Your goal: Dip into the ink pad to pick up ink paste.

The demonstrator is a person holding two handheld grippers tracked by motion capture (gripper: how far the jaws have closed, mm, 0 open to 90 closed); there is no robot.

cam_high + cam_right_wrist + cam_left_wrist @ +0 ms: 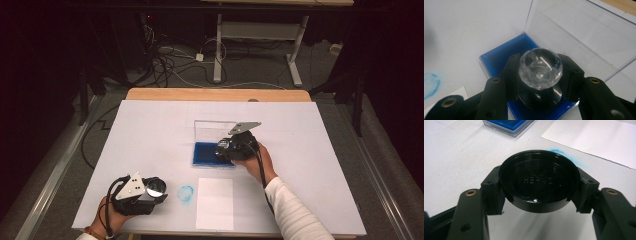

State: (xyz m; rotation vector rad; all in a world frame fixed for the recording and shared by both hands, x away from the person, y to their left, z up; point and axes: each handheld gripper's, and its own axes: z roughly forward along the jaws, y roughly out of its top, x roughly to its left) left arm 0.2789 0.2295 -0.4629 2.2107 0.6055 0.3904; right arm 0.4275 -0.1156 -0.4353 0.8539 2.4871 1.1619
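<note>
Left claw clamps the black cap — right claw grips the crystal stamp, blue ink pad right beneath it

Black cap, blue ink pad

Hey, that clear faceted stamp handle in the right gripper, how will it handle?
The stamp looks hard and glossy, so it may slip between the pads. Its clear top is probably rigid and could chip. Held over the blue ink pad, its round black base might roll if dropped.
</note>
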